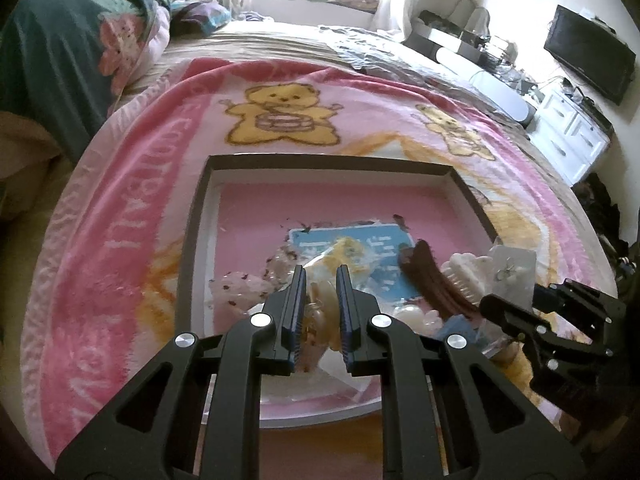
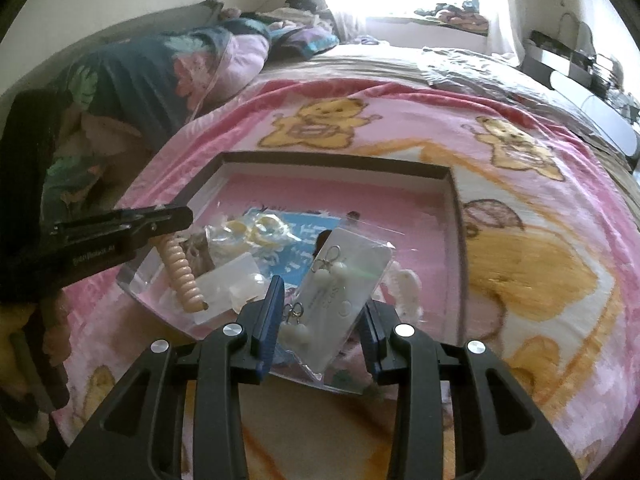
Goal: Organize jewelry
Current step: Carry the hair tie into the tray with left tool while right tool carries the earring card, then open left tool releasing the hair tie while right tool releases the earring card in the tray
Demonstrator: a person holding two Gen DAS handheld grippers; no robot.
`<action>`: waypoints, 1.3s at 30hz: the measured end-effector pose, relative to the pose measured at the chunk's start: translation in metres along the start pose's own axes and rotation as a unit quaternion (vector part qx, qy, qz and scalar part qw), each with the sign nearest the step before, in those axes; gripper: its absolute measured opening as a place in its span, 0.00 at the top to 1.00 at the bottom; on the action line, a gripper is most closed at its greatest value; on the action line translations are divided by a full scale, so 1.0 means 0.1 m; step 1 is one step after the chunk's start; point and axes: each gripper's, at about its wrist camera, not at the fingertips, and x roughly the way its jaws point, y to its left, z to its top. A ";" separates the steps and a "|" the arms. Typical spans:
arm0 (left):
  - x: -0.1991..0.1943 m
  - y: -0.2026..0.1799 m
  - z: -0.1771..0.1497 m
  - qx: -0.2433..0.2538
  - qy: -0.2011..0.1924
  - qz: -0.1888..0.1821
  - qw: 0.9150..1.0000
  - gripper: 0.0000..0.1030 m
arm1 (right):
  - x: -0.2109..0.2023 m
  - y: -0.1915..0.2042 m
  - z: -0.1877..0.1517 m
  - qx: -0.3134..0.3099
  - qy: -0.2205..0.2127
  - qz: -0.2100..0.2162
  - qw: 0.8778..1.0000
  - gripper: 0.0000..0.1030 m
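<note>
A shallow box (image 1: pixel 200 216) with a pink floor lies on a pink bear blanket and also shows in the right wrist view (image 2: pixel 454 200). My left gripper (image 1: pixel 320 280) is shut on a beige ridged hair clip (image 1: pixel 318 312), seen from the side in the right wrist view (image 2: pixel 184 276). My right gripper (image 2: pixel 324 308) is open around a bagged card of white ball earrings (image 2: pixel 340 280) that leans on a clear tray (image 2: pixel 160 292). A brown hair clip (image 1: pixel 432 276) and a white claw clip (image 1: pixel 464 272) lie nearby.
A blue card (image 1: pixel 384 248) and bagged yellow rings (image 2: pixel 264 230) lie in the box. Pillows and bedding (image 1: pixel 60 56) are piled at the far left. A white dresser (image 1: pixel 568 136) and a dark screen (image 1: pixel 588 52) stand at the right.
</note>
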 end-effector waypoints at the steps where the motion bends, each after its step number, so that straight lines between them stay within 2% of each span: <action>1: 0.01 0.02 0.00 -0.002 0.001 0.002 1.000 0.92 | 0.02 0.02 0.00 -0.003 0.003 0.001 1.000 0.67; 16: 0.07 0.17 -0.01 -0.011 0.010 0.011 1.000 0.91 | 0.24 0.15 -0.06 -0.011 0.034 0.003 0.999 0.65; 20: 0.07 0.17 -0.02 -0.010 0.009 0.011 1.000 0.91 | 0.20 0.15 -0.09 -0.009 0.029 0.001 1.000 0.55; 22: 0.08 0.17 -0.02 -0.009 0.010 0.011 1.000 0.91 | 0.18 0.14 -0.10 -0.007 0.027 0.003 1.000 0.54; 27: 0.08 0.16 -0.02 -0.008 0.011 0.012 1.000 0.90 | 0.08 0.12 -0.12 -0.002 0.020 0.005 1.000 0.44; 35: 0.00 0.11 -0.02 -0.006 0.008 0.018 1.000 0.70 | -0.12 0.10 -0.17 -0.001 0.006 -0.001 1.000 0.30; 39: -0.09 0.11 0.00 -0.008 0.002 0.023 1.000 0.55 | -0.22 0.09 -0.19 0.001 -0.001 -0.002 1.000 0.25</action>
